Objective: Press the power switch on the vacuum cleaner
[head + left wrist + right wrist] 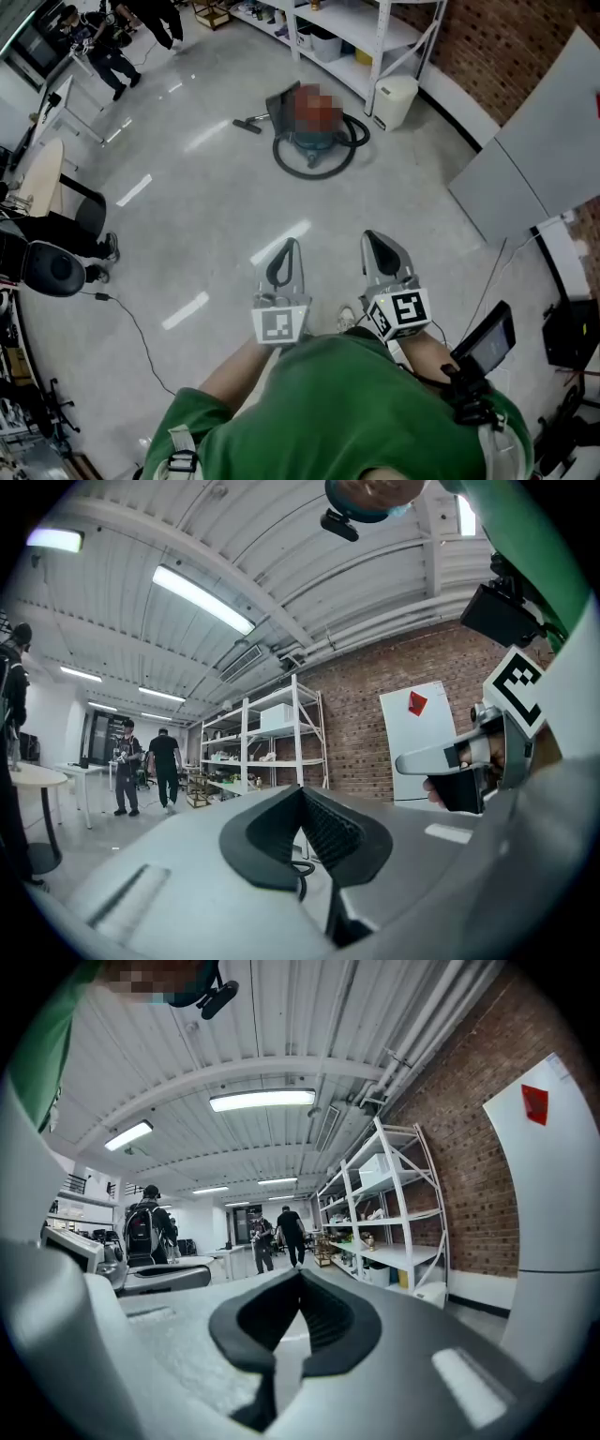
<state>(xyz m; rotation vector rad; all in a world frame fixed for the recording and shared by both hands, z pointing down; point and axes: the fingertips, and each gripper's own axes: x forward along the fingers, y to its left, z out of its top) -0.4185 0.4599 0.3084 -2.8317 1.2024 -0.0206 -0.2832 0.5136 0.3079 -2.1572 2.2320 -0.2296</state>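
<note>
Grey polished floor (206, 197) fills most of the head view, with a white shelving rack (375, 37) against a brick wall at the upper right and people standing at the upper left. The vacuum cleaner (314, 136) sits on the floor at the upper centre, well apart from the person. Its hose (323, 171) is looped round the base, and a mosaic patch covers its top, so the power switch cannot be made out.

The main risk is probably the approach. The hose coil lies right around the body and could catch a foot or drag the machine. With the switch unseen from here, a tip might also land on the wrong part of the housing, or push a light, wheeled body away instead of pressing the button.

The left hand-held gripper (286, 258) and the right hand-held gripper (380, 246) are held side by side at the lower centre and point forward. On each, the two jaws meet at the tips with nothing between them, and they touch nothing.
</note>
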